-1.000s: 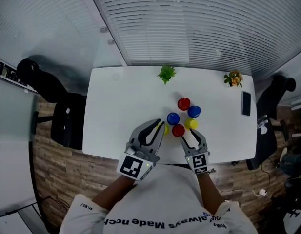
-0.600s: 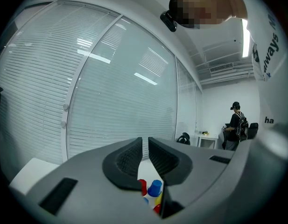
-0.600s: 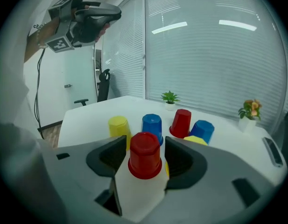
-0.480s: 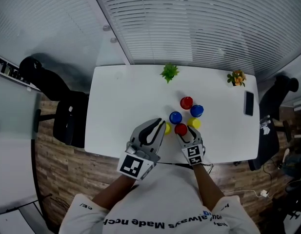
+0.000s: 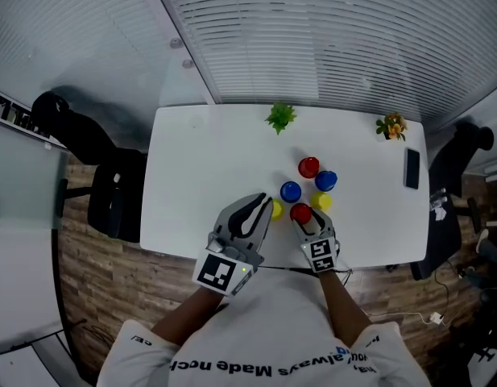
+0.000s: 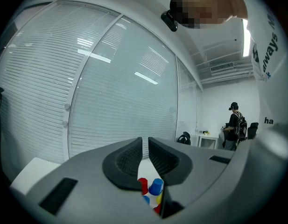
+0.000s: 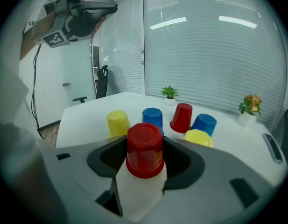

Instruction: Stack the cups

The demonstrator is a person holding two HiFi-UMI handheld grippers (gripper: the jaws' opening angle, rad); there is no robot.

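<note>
Bench (image 5: 192,160): plain white. Cups, all plain: near red cup (image 7: 144,148), far red cup (image 7: 182,117), left blue cup (image 7: 152,116), right blue cup (image 7: 204,123), left yellow cup (image 7: 117,123), right yellow cup (image 7: 198,138). Left tool (image 5: 261,208) and right tool (image 5: 301,216): grey, each with a black-and-white square marker. Plant (image 5: 279,118): green. Flowering plant (image 5: 391,126): orange and green. Phone (image 5: 412,168): black. Floor (image 5: 95,280): brown wood grain. Blinds (image 5: 329,39): white slats.

The head view looks steeply down from above the person onto the whole white table (image 5: 200,160). The left gripper view faces level toward the blinds (image 6: 120,101), while the right gripper view tilts down, close on a red cup (image 7: 144,148). All three share the cups (image 5: 291,191).
</note>
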